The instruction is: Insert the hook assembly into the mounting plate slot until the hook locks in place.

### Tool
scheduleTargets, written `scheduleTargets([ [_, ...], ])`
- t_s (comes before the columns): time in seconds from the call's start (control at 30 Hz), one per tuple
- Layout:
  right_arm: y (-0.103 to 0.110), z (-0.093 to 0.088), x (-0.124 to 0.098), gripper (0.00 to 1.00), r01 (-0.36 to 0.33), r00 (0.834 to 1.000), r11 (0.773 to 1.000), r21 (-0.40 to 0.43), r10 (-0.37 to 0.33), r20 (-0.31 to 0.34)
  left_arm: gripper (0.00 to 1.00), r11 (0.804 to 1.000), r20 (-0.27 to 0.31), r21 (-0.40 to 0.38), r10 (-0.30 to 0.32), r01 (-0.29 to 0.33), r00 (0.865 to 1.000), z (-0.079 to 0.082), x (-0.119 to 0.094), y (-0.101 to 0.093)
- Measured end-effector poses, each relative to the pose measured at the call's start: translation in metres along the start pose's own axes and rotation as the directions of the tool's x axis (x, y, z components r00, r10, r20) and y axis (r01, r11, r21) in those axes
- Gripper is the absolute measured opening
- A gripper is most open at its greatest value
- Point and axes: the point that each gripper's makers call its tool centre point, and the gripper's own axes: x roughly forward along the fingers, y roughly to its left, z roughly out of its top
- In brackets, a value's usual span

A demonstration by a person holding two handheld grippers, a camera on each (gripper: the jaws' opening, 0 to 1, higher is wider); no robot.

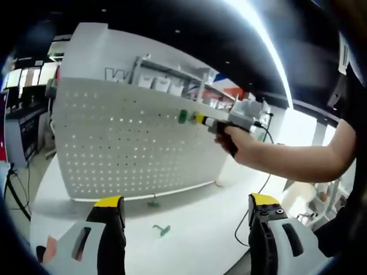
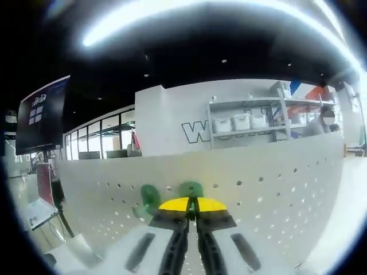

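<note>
In the left gripper view, the white pegboard [image 1: 132, 143] is standing upright on the white table [image 1: 189, 229] and serving as the landmark. The left gripper [image 1: 186, 209] is hovering in front of the board's lower edge, its yellow-tipped jaws standing wide apart with nothing between them. Between those jaws, on the table just below the board, a small green hook [image 1: 162, 230] is lying loose; a second green piece [image 1: 152, 203] is sitting closer to the board's bottom edge. Higher on the board, near its upper right corner, a green hook [image 1: 182, 116] is sitting against the perforated face. Just right of it, the right gripper [image 1: 202, 120] is reaching in, held by a person's hand [image 1: 232, 139], with its yellow tips next to that hook; from here I cannot tell whether the tips are touching it. A black cable [image 1: 252, 195] is trailing down to the right of the board.

In the right gripper view, the same pegboard [image 2: 246, 183] is stretching across, and the right gripper [image 2: 192, 204] is pressing up to it with jaws drawn together, yellow tips meeting. A green hook piece [image 2: 150, 197] is showing left of the tips, and another green part [image 2: 191, 189] is sitting directly above them, apparently pinched. Beyond the board's top edge, a shelf rack with white bins [image 2: 243, 122] is standing against the wall.
</note>
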Motion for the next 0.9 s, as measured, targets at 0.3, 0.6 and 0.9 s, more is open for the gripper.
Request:
scheduleTargets([
  [0.3, -0.001, 0.001, 0.001, 0.02, 0.003, 1.000, 0.998, -0.056, -0.005, -0.021, 0.90, 1.000, 0.000, -0.004, 0.001, -0.001, 1.000, -0.003, -0.001, -0.001],
  [0.6, 0.002, 0.001, -0.002, 0.12, -0.002, 0.999, 1.000, -0.023, 0.000, -0.048, 0.91, 1.000, 0.012, -0.009, 0.003, -0.002, 1.000, -0.001, -0.009, -0.003],
  [0.9, 0.002, 0.019, -0.016, 0.15, -0.011, 1.000, 1.000, -0.021, 0.011, -0.005, 0.93, 1.000, 0.007, -0.017, 0.012, -0.012, 1.000, -0.004, -0.015, -0.003],
])
